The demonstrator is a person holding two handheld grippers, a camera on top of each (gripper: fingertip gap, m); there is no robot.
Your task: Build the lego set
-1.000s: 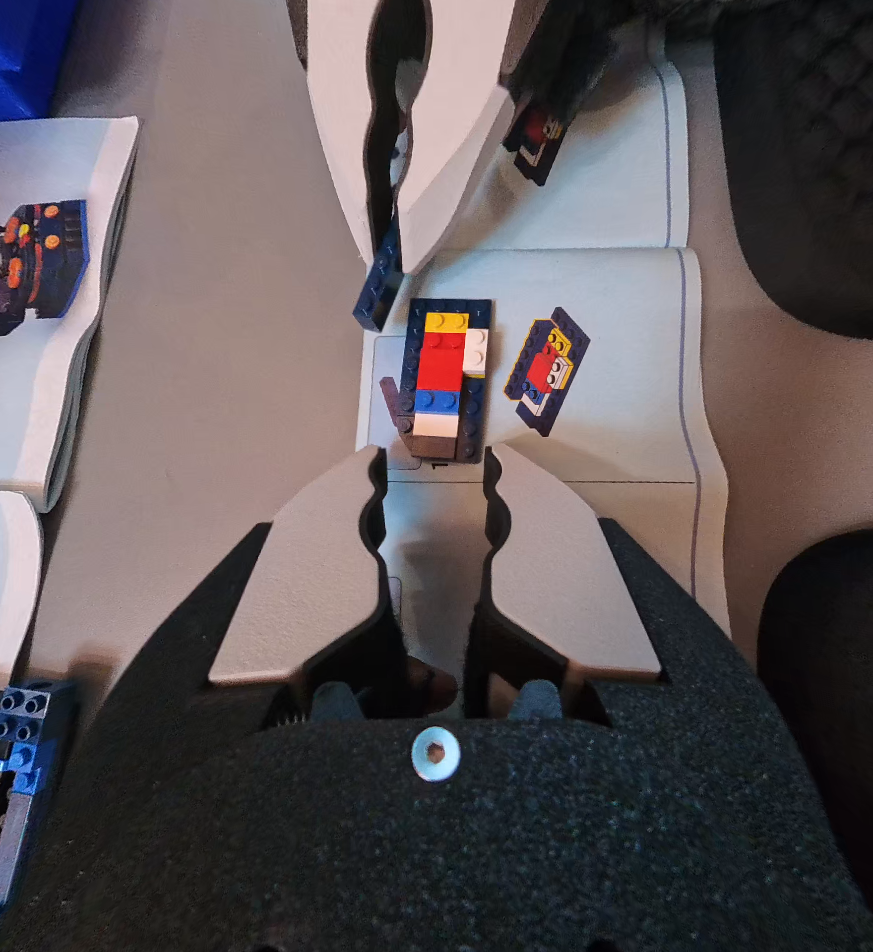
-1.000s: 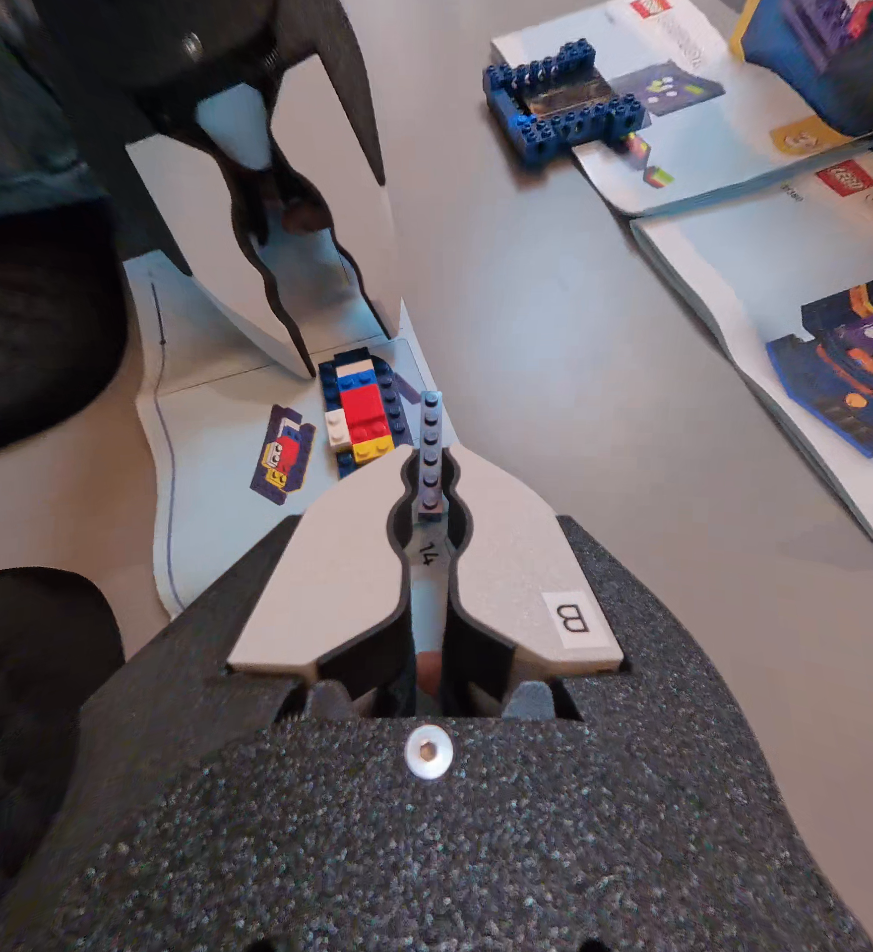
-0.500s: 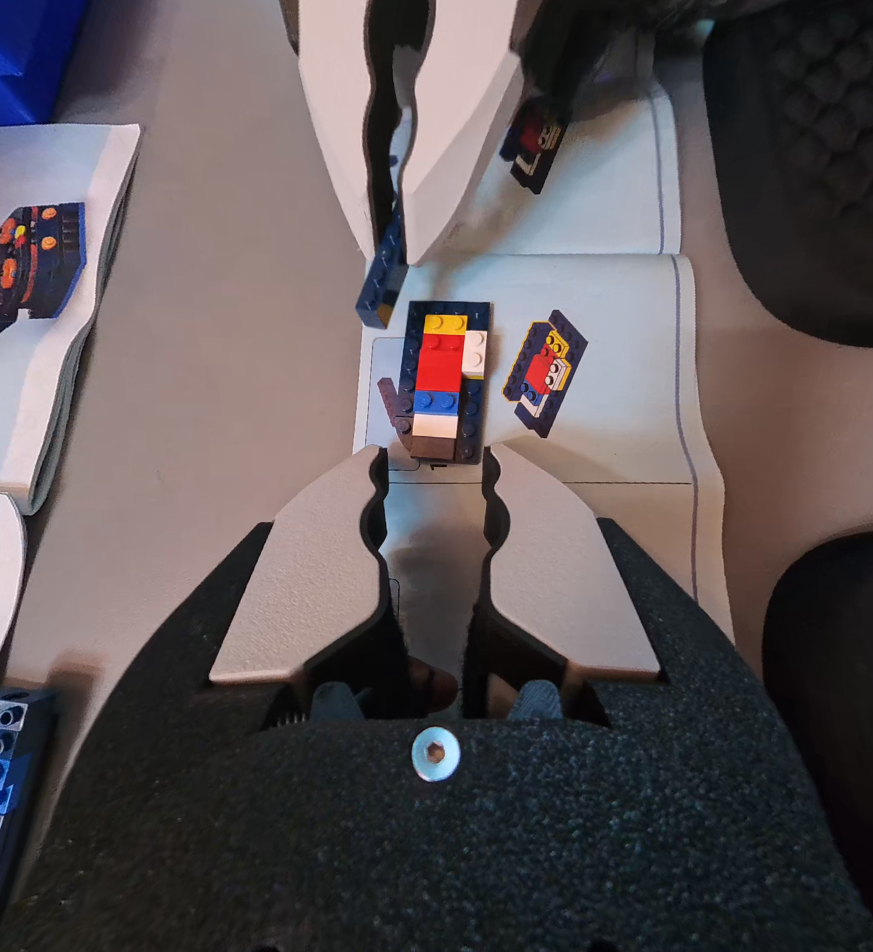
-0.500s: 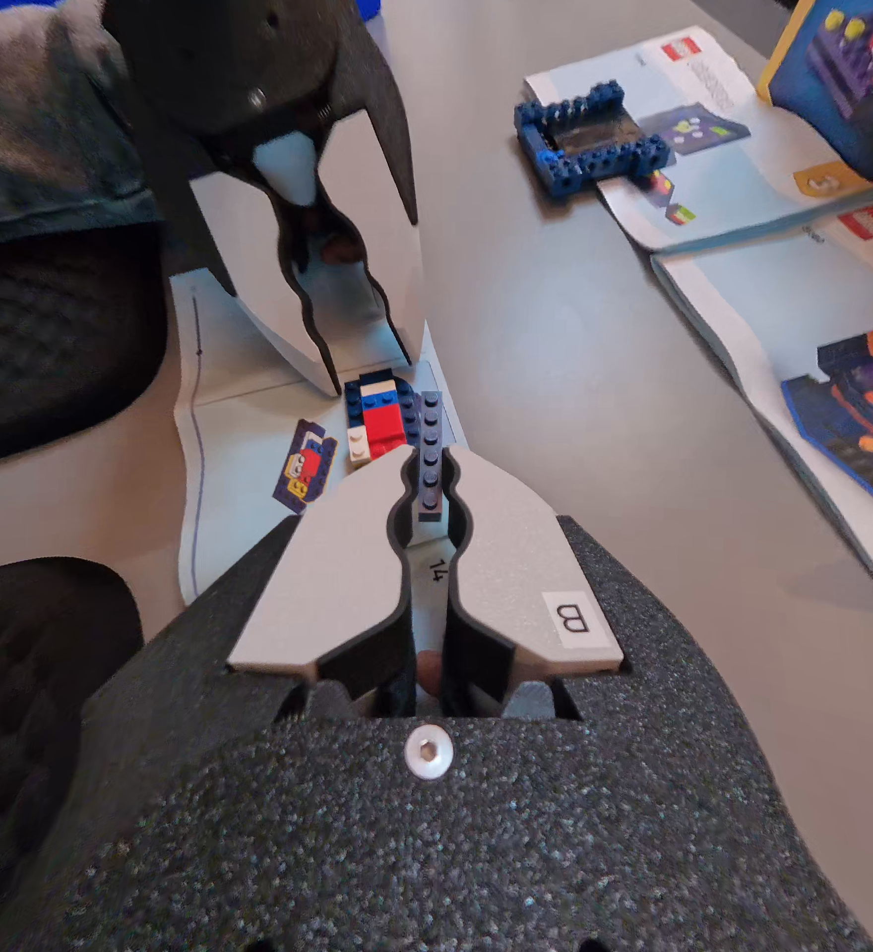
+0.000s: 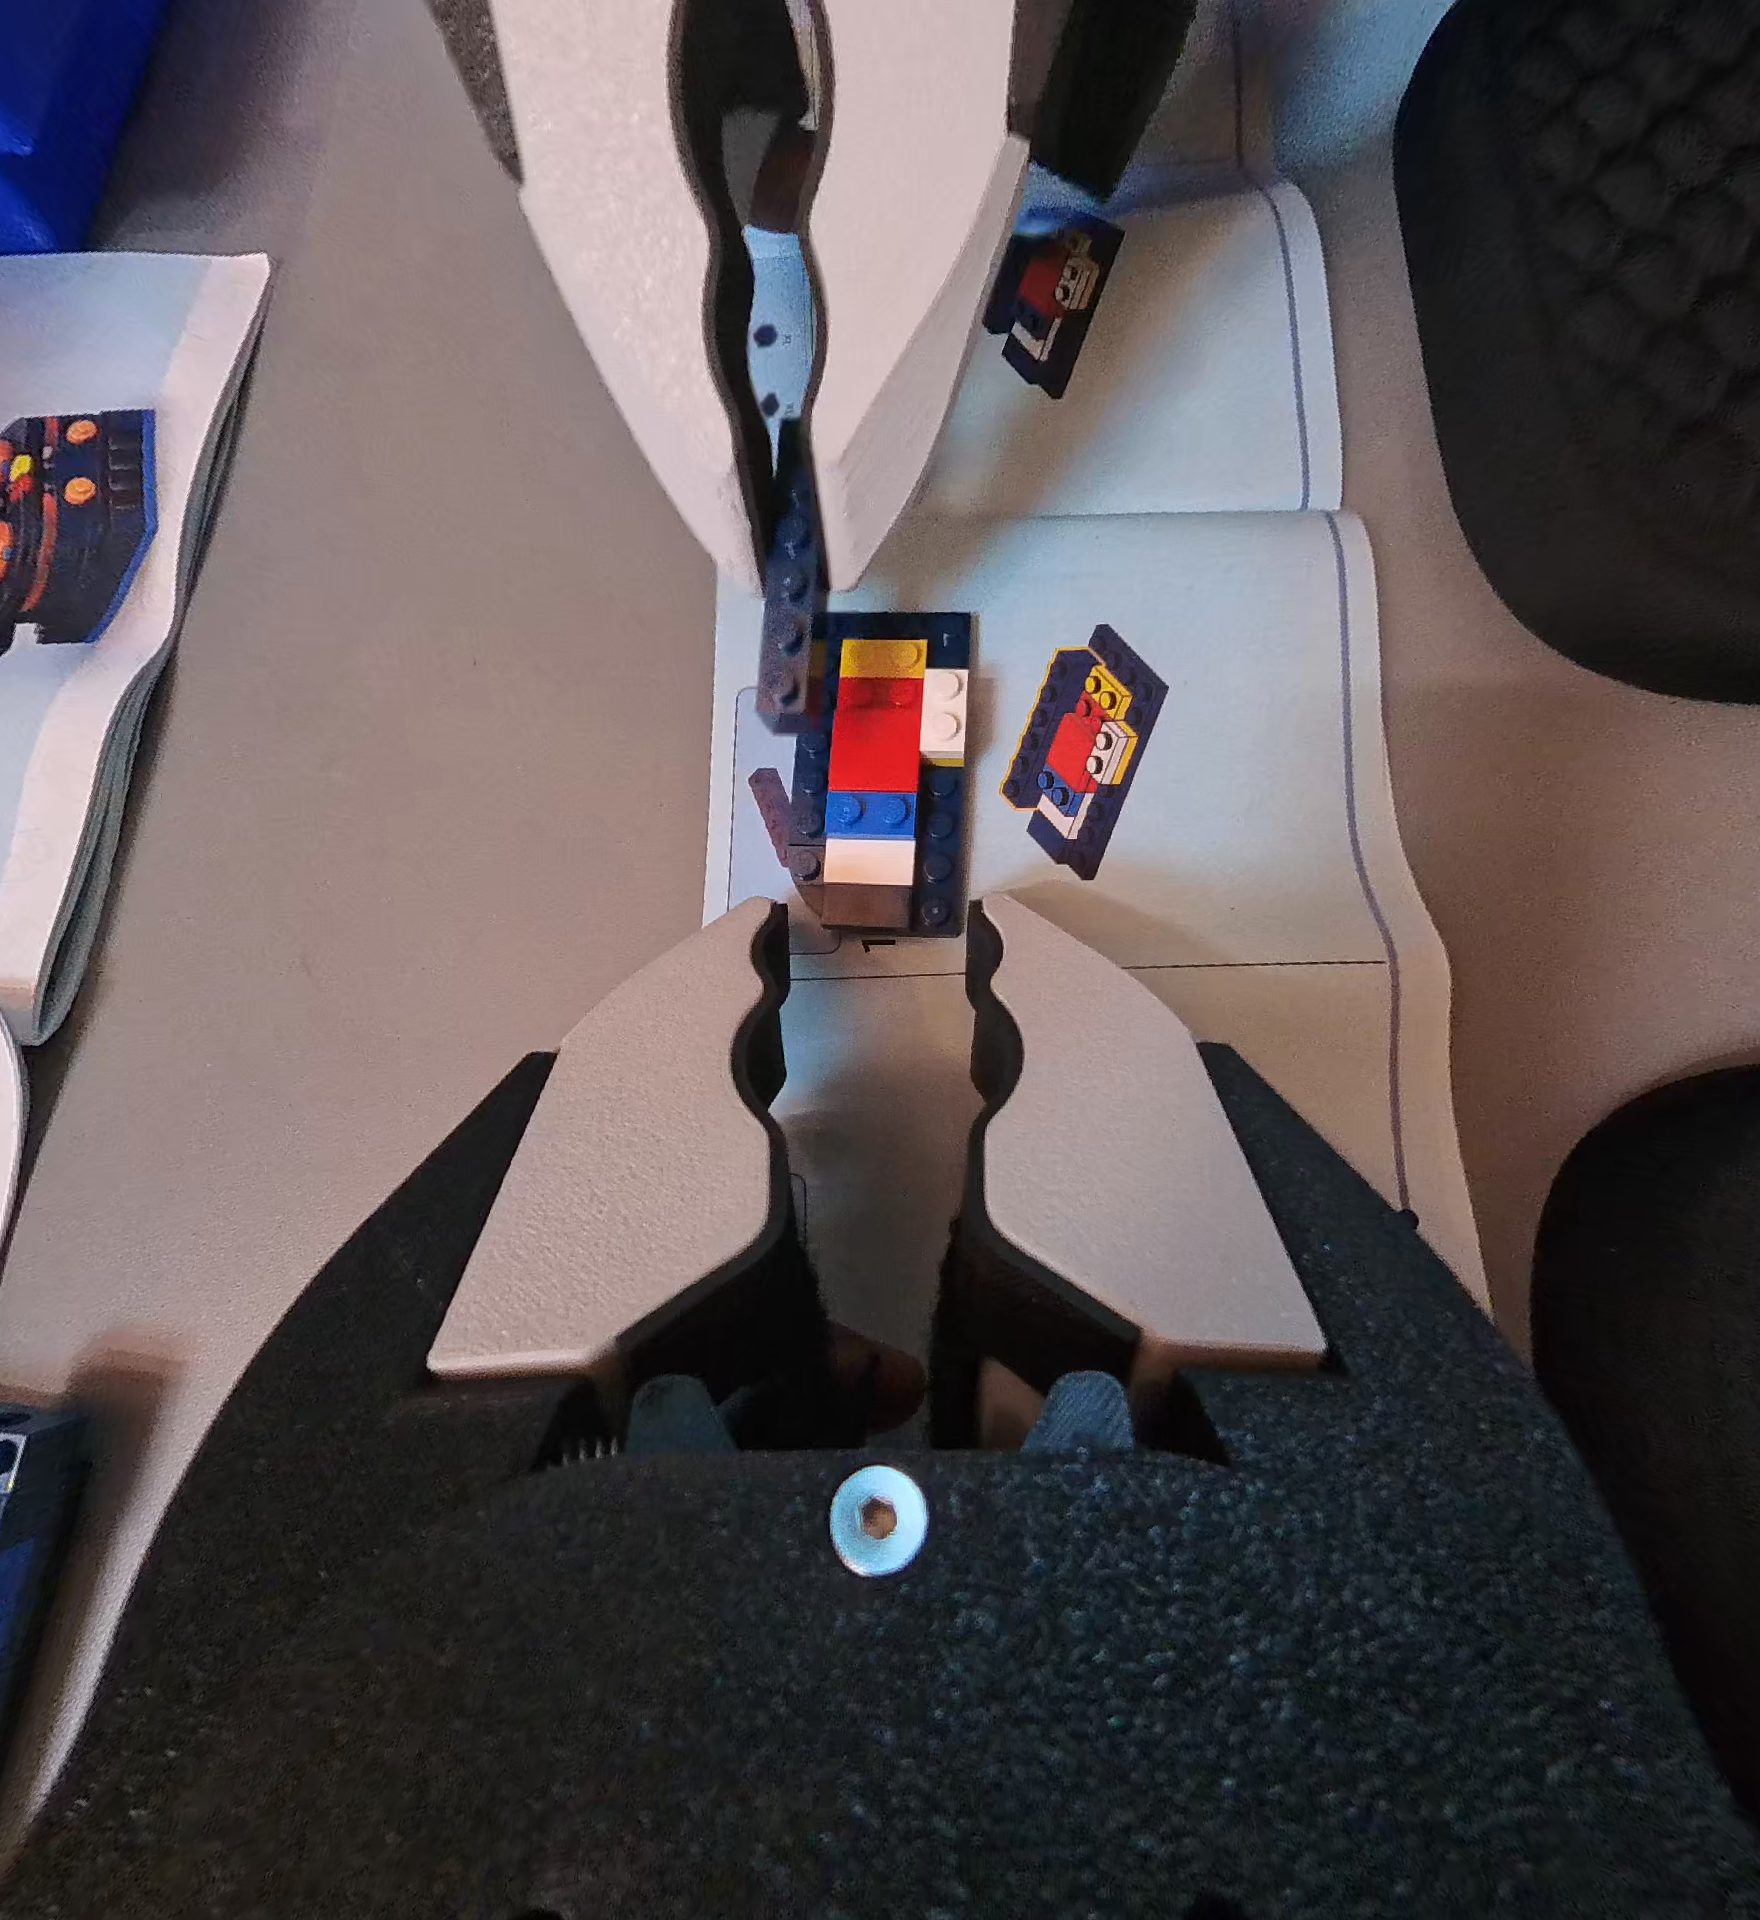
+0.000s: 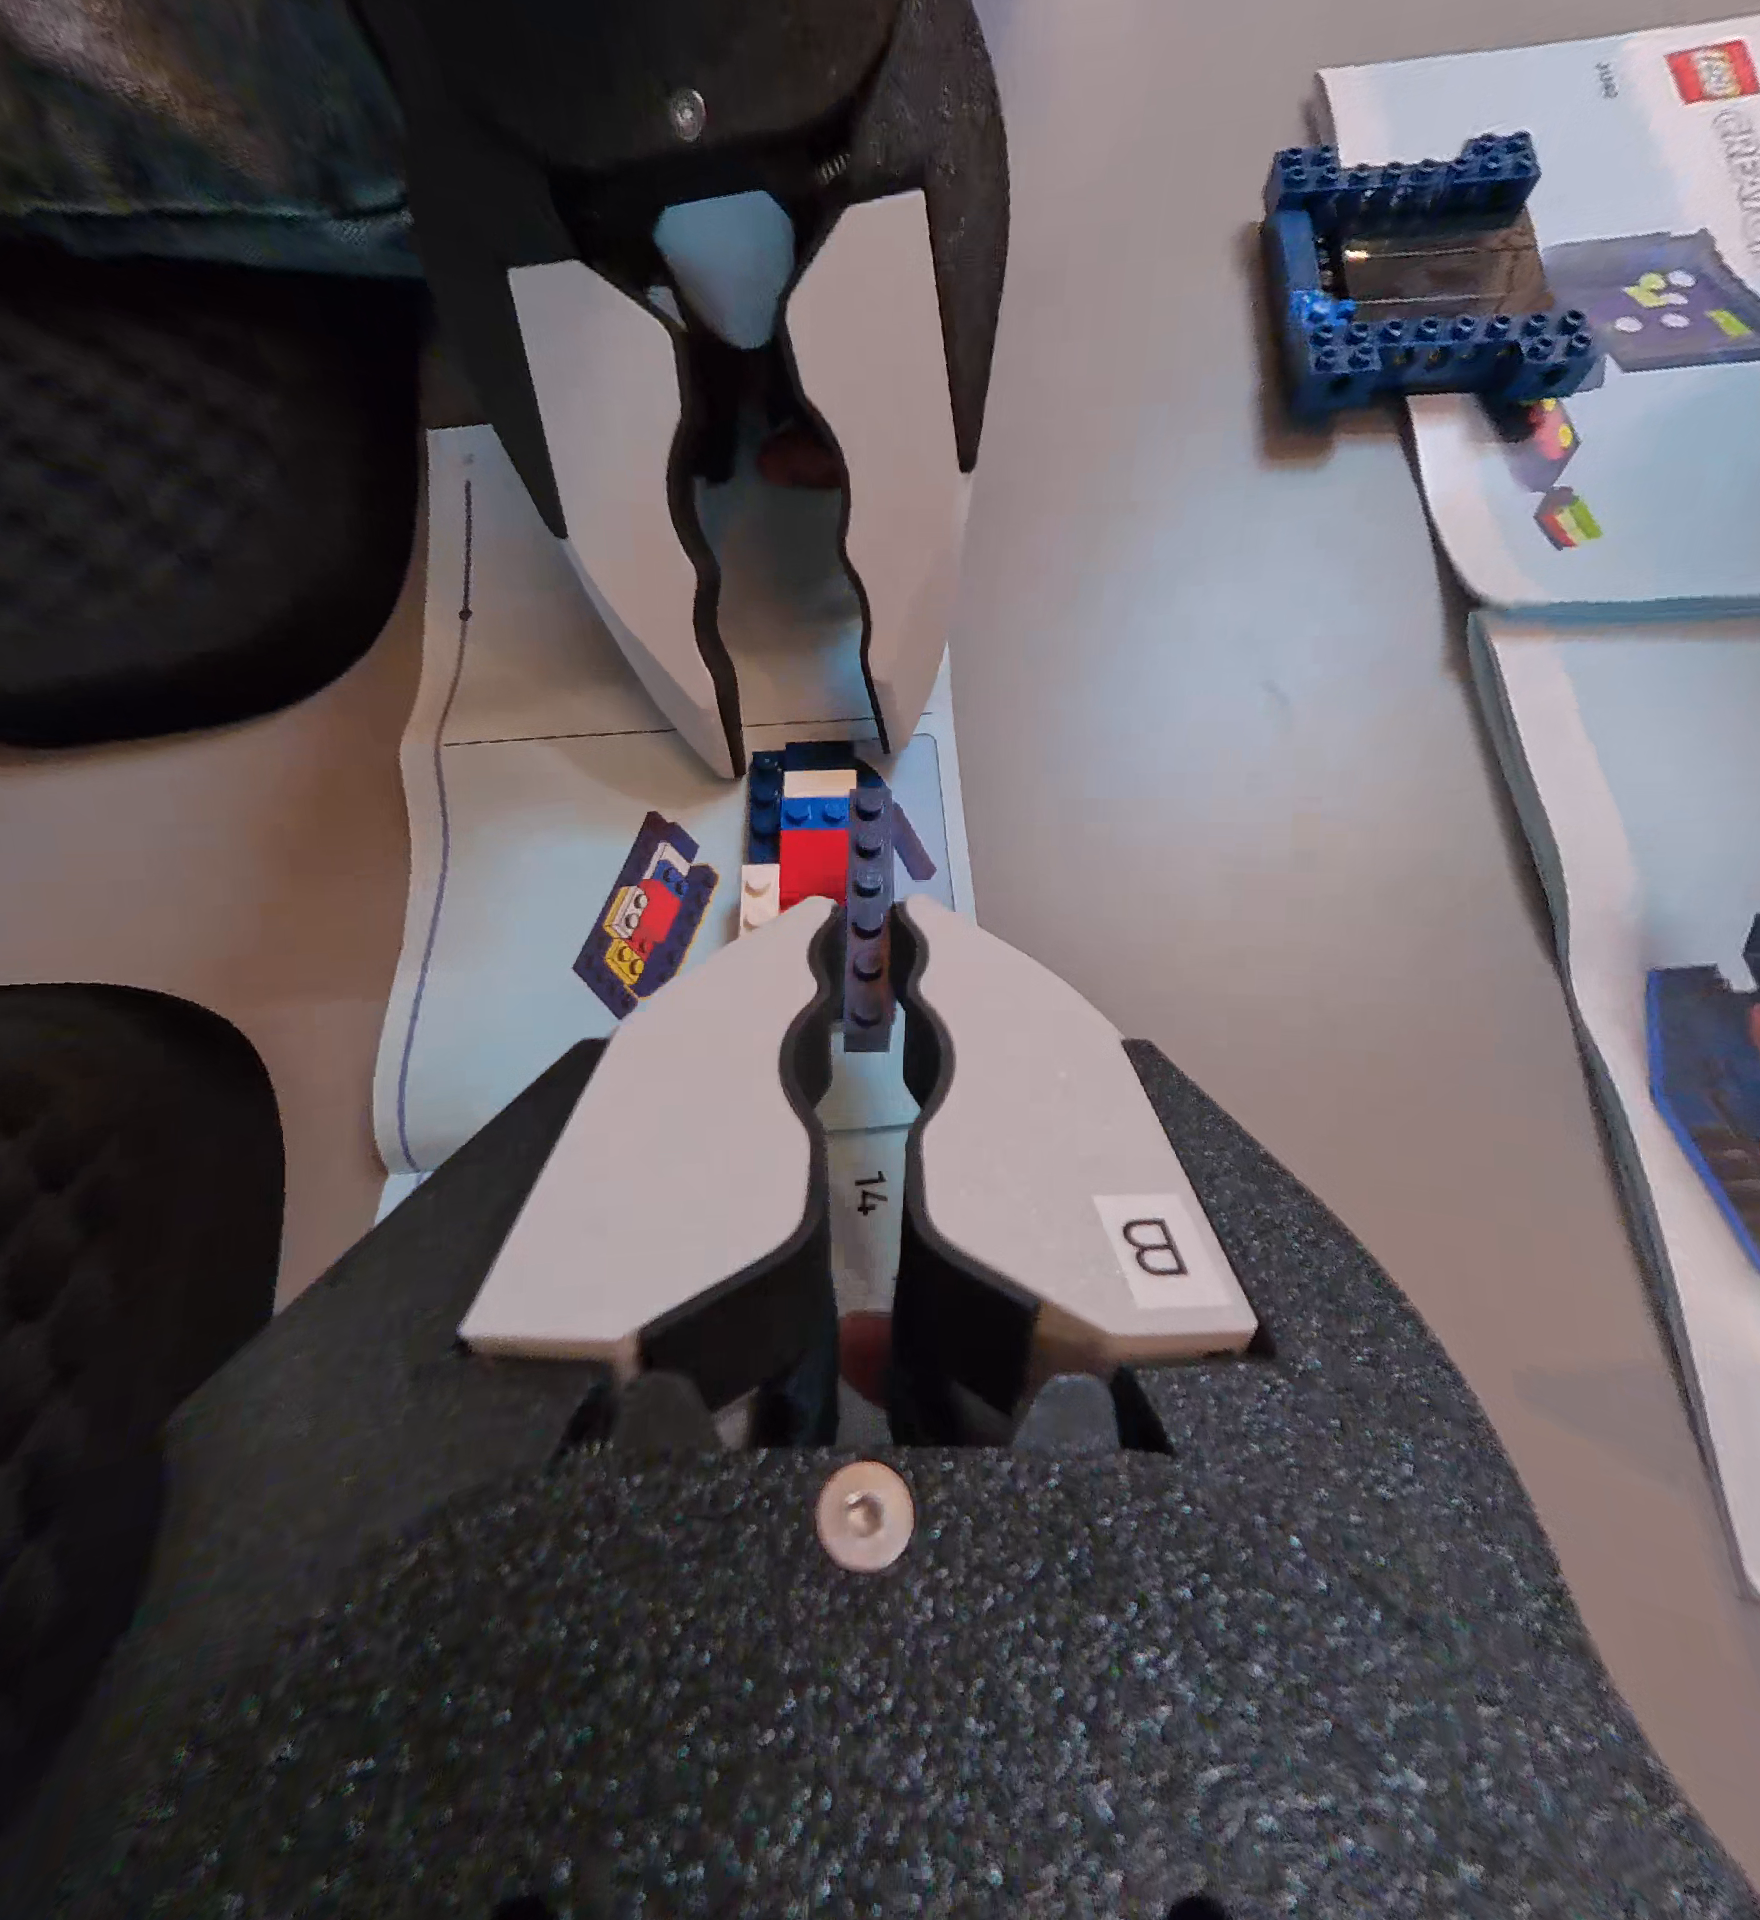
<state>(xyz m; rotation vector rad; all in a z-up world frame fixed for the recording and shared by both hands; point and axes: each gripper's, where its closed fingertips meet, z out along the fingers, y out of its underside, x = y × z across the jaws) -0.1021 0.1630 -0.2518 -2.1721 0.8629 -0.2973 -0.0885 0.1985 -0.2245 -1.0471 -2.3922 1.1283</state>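
The right gripper (image 6: 868, 914) is clamped on a dark blue strip (image 6: 868, 925) of studs, its pads pressing both long sides. The strip's far end hangs over the edge of the brick model (image 5: 881, 769), which lies on an open booklet (image 5: 1219, 727). The left gripper (image 5: 871, 914) stands with fingers apart, gripping nothing. Its fingertips (image 5: 741, 925) flank the model's near end without touching it.

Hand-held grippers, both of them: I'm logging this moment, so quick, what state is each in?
Left hand-held gripper: open, holding nothing, at the near end of the brick model.
Right hand-held gripper: closed on a long dark blue brick.
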